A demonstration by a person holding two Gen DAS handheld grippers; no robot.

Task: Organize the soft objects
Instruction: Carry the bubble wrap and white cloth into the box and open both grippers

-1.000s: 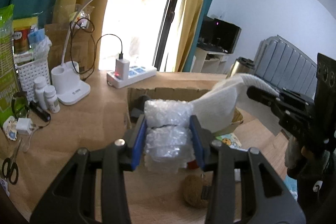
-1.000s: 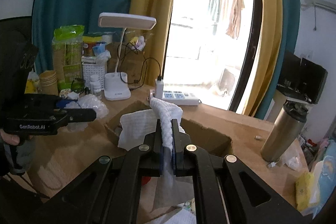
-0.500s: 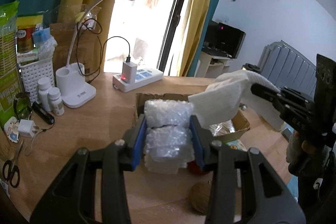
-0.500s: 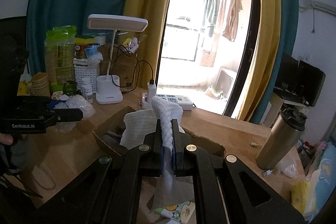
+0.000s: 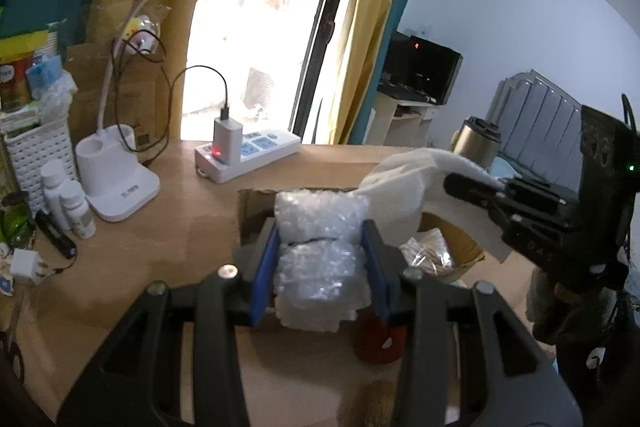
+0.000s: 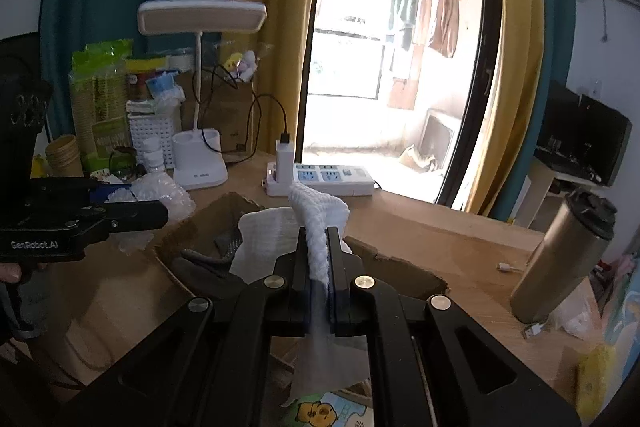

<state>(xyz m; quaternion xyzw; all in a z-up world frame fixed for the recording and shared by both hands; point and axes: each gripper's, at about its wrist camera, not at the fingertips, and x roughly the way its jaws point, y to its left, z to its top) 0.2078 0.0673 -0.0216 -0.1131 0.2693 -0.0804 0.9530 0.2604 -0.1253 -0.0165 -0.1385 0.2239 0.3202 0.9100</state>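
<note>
My left gripper (image 5: 320,231) is shut on a wad of clear bubble wrap (image 5: 320,251) and holds it above the near edge of an open cardboard box (image 5: 256,207). My right gripper (image 6: 319,239) is shut on a white knitted cloth (image 6: 318,215) and holds it over the same box (image 6: 396,267). In the left wrist view the cloth (image 5: 404,187) hangs from the right gripper (image 5: 468,187) over the box's right side. In the right wrist view the left gripper (image 6: 160,215) with the bubble wrap (image 6: 164,195) is at the box's left. A dark glove (image 6: 208,267) lies inside the box.
A white desk lamp (image 5: 116,179), a power strip (image 5: 248,155) with a charger, pill bottles (image 5: 68,203) and a white basket (image 5: 36,155) stand at the back left. A steel tumbler (image 6: 560,259) stands at the right. A red object (image 5: 376,343) lies below the left gripper.
Both grippers have moved forward and higher over the box, still holding the bubble wrap and the cloth. The cloth now hangs further over the box's right side.
</note>
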